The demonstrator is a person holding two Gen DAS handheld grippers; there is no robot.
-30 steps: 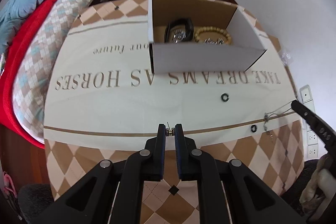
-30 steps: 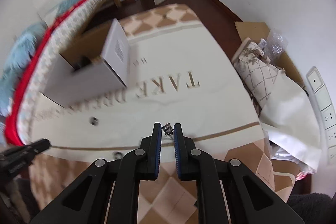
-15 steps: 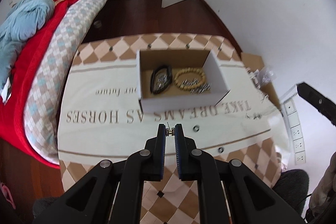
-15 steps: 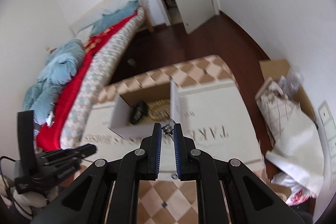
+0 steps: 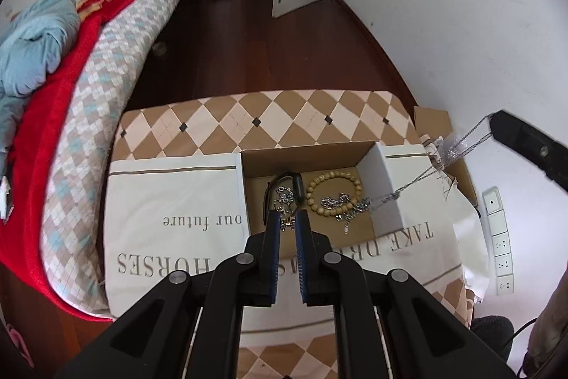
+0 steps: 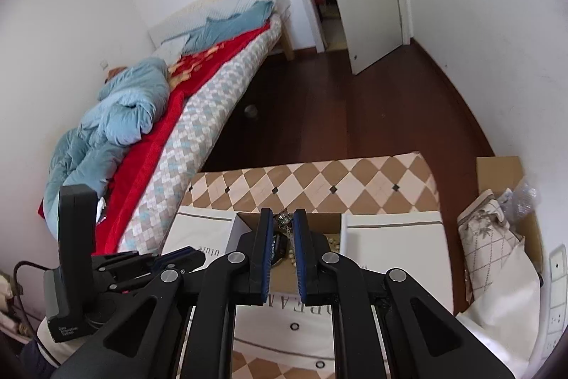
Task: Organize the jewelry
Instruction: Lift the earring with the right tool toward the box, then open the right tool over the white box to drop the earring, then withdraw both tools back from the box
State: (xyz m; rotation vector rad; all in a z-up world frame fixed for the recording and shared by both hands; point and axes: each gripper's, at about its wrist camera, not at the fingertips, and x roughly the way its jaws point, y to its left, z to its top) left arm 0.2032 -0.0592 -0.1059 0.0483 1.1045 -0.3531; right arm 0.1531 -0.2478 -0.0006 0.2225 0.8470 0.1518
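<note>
1. Your left tool (image 5: 287, 223) sits at the lower centre of its frame, pinching one end of a silver chain (image 5: 415, 182) over the open cardboard box (image 5: 387, 187).
2. Your right tool (image 6: 283, 219) is narrowed on the chain's other end — a small metal piece shows between its fingers.
3. In the left view the chain runs from the box up to the right tool at the right edge.
4. Inside the box lie a beaded bracelet (image 5: 332, 189) and a dark band (image 5: 296, 185).
5. Two small dark rings (image 6: 294, 326) rest on the cloth-covered surface (image 5: 170, 201) — low in the right view.
</note>
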